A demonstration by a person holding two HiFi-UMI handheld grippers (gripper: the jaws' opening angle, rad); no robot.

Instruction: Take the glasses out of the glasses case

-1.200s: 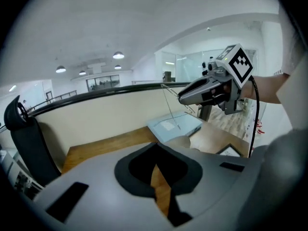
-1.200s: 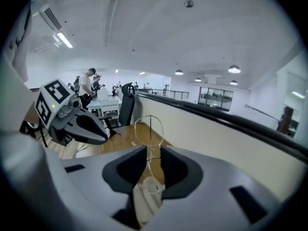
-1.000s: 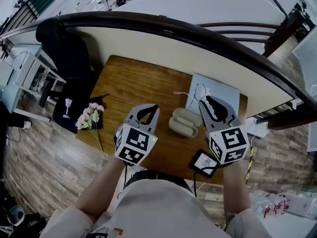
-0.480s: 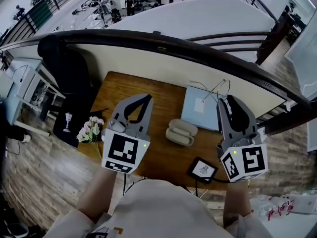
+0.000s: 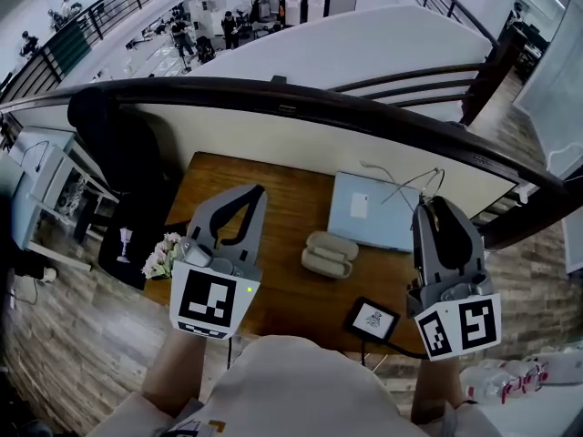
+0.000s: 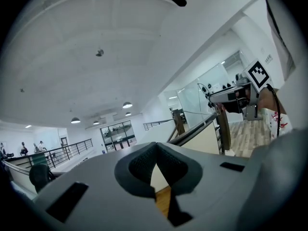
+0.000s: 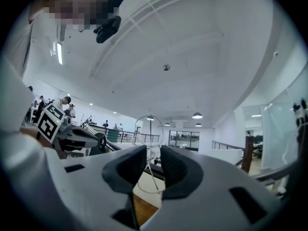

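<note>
The cream glasses case lies open on the wooden table, with nothing visible in it. Thin wire-framed glasses hang in the air above the table's right side, and my right gripper is shut on them. In the right gripper view a round lens ring of the glasses stands just past the gripper, with a thin wire running down between the pads. My left gripper is raised over the table's left side, shut with nothing in it; its pads meet at the tips.
A light blue pad lies behind the case and a small black device sits at the front edge. Pink flowers lie at the left edge. A dark curved railing runs behind the table, and a black chair stands at its left.
Both grippers have risen well above the table and spread apart. The glasses have gone up and to the right with the right gripper. The case has stayed on the table.
</note>
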